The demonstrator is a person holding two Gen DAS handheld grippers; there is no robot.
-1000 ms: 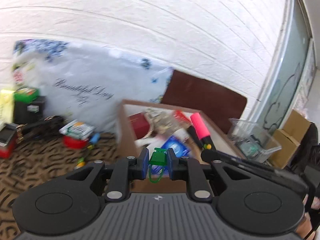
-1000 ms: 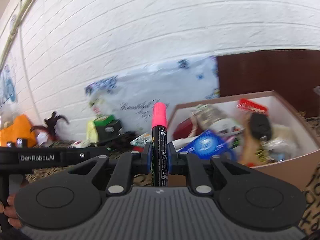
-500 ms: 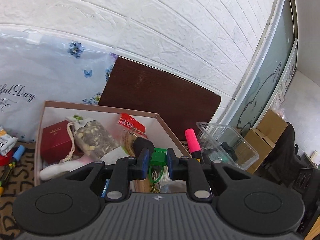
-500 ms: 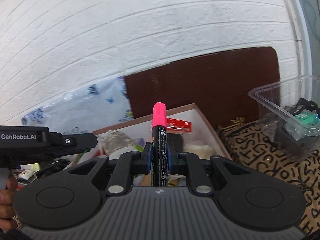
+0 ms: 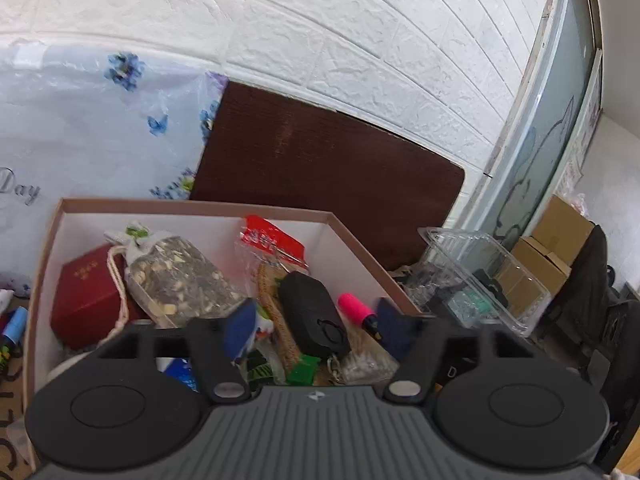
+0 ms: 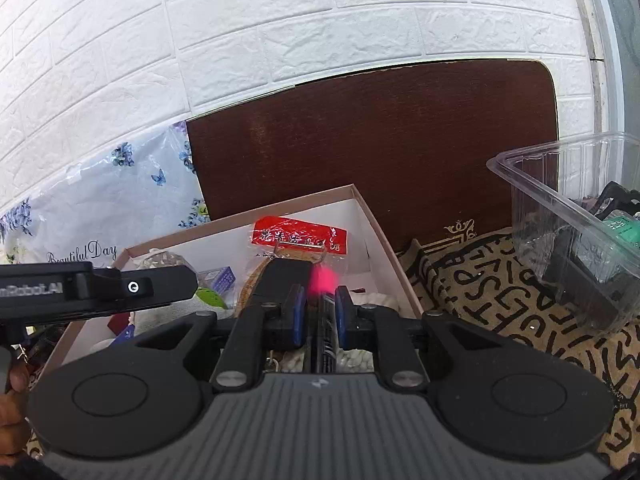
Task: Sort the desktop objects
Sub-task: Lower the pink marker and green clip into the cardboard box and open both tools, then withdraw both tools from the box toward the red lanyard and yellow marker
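My left gripper [image 5: 316, 328] is open over the brown cardboard box [image 5: 192, 206]. The green clip [image 5: 303, 370] it held lies loose in the box below the fingers. My right gripper [image 6: 318, 312] hovers over the box's right side [image 6: 384, 240] with its pads slightly apart; the pink-capped marker [image 6: 325, 280] sits blurred between them, and its pink cap also shows in the left wrist view [image 5: 354, 308]. The box holds a red case [image 5: 86, 292], a mesh pouch [image 5: 180, 276], a red-labelled packet [image 5: 272, 236] and a black key fob [image 5: 312, 316].
A clear plastic tub [image 6: 576, 216] with small items stands right of the box on the patterned cloth [image 6: 480, 280]. A dark brown board [image 6: 380, 148] and a floral plastic bag [image 5: 88, 128] lean on the white brick wall. Cardboard cartons [image 5: 548, 248] stand far right.
Both grippers moved right, over the box. My left gripper opened and the green clip dropped into the box. My right gripper's pads have parted a little and the marker is slipping down.
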